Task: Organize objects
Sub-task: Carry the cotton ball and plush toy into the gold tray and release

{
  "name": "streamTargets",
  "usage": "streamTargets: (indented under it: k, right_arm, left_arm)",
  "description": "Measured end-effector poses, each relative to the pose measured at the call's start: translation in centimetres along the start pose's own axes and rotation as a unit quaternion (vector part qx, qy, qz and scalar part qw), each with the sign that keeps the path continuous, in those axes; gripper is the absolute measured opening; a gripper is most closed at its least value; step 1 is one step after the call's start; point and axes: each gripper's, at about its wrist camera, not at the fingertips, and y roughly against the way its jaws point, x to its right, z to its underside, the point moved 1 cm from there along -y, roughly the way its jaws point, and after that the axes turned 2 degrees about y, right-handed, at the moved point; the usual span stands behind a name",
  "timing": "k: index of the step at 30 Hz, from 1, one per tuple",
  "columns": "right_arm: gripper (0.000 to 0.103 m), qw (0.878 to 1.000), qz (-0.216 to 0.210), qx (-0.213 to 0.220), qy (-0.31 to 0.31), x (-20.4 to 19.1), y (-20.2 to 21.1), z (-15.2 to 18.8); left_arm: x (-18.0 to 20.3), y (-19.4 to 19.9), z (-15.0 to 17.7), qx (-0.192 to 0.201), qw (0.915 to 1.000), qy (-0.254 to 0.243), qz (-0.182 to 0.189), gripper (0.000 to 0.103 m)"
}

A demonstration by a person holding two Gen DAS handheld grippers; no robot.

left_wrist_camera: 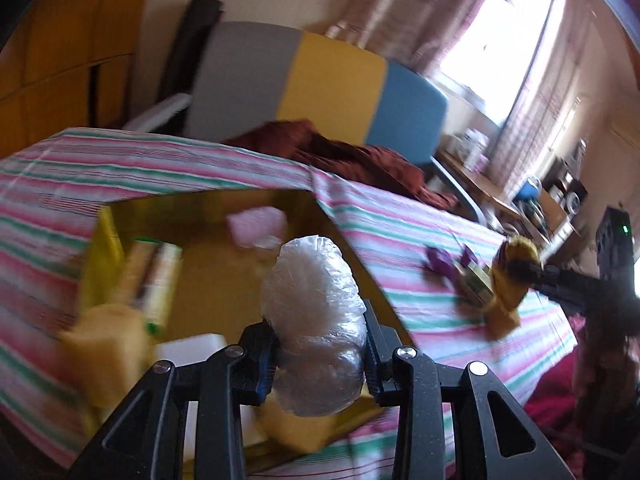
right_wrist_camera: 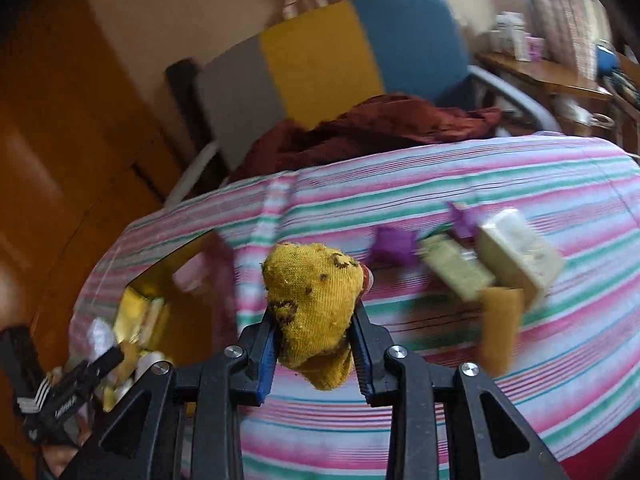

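Observation:
My left gripper (left_wrist_camera: 318, 344) is shut on a white bundle wrapped in clear plastic (left_wrist_camera: 316, 320) and holds it above the open yellow box (left_wrist_camera: 104, 248). The box holds several items: a pink pack (left_wrist_camera: 256, 224), a green-and-white carton (left_wrist_camera: 160, 280), a yellow sponge (left_wrist_camera: 108, 344). My right gripper (right_wrist_camera: 314, 336) is shut on a yellow knitted cloth (right_wrist_camera: 316, 304), held above the striped cloth (right_wrist_camera: 440, 380). On that cloth lie purple pieces (right_wrist_camera: 394, 246), two boxed bars (right_wrist_camera: 516, 252) and an orange-brown sponge (right_wrist_camera: 500, 328). The right gripper also shows in the left wrist view (left_wrist_camera: 520, 268).
A chair with grey, yellow and blue panels (left_wrist_camera: 332, 84) stands behind the table, with a dark red garment (left_wrist_camera: 352, 156) draped at its seat. A wooden cabinet (right_wrist_camera: 60, 140) is at the left. A cluttered desk (left_wrist_camera: 532, 200) stands by the window.

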Motion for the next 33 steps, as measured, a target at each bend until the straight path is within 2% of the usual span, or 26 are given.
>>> streamTargets:
  k: [5,8,10,11,12,14,16,17,21,23,24,25,29,33]
  right_arm:
    - [0.033,0.991,-0.101,-0.058,0.059,-8.3,-3.7,2.2]
    - [0.033,0.987,-0.113,-0.079,0.086,-11.8,-5.7,3.5]
    - [0.033,0.988,-0.084,-0.084,0.101,-13.1,-6.6,4.3]
    - [0.033,0.987,-0.029,-0.077,0.135,-14.1,-7.1,5.0]
    - [0.033,0.985,0.004,-0.071,0.158,-14.7,-7.4,5.4]
    - [0.034,0.973,0.072,-0.064,0.212,-15.8,-8.3,6.7]
    - [0.035,0.965,0.102,-0.073,0.232,-15.7,-9.2,7.6]
    - [0.035,0.964,0.102,-0.086,0.23,-15.5,-9.9,8.2]
    - [0.043,0.972,0.058,-0.12,0.191,-14.3,-10.8,8.7]
    - [0.046,0.976,0.041,-0.112,0.18,-13.6,-10.3,8.4]
    - [0.049,0.978,0.035,-0.108,0.175,-13.4,-10.0,8.3]
    - [0.05,0.979,0.03,-0.105,0.171,-13.3,-9.7,8.3]
    - [0.061,0.986,0.004,-0.097,0.137,-12.1,-8.6,7.9]
    - [0.063,0.985,0.007,-0.092,0.148,-12.1,-7.3,7.9]
  left_arm:
    - [-4.5,1.9,-1.1,0.02,0.9992,0.03,-0.015,0.036]
    - [-6.5,2.0,-1.8,0.019,0.9982,0.057,-0.01,0.036]
    - [-7.0,1.8,-2.3,0.018,0.9977,0.065,-0.004,0.036]
    - [-7.1,1.7,-2.4,0.021,0.9978,0.062,-0.006,0.036]
    - [-7.2,1.5,-2.5,0.02,0.9981,0.058,-0.007,0.036]
    - [-7.1,0.6,-2.6,0.015,0.9986,0.05,-0.009,0.036]
    - [-7.1,-0.3,-2.7,0.008,0.9987,0.048,-0.013,0.037]
    - [-7.2,-0.9,-2.6,0.003,0.9987,0.048,-0.013,0.037]
    - [-7.4,-3.2,-1.7,-0.03,0.9976,0.044,-0.044,0.04]
    - [-7.4,-3.5,-1.0,-0.04,0.9972,0.043,-0.046,0.051]
    - [-7.4,-3.6,-0.7,-0.041,0.997,0.042,-0.051,0.063]
    - [-7.4,-3.5,-0.5,-0.039,0.9968,0.04,-0.058,0.066]
    - [-7.3,-3.1,0.1,-0.032,0.9962,0.039,-0.071,0.069]
    - [-7.1,-2.8,1.1,-0.034,0.9957,0.044,-0.075,0.069]
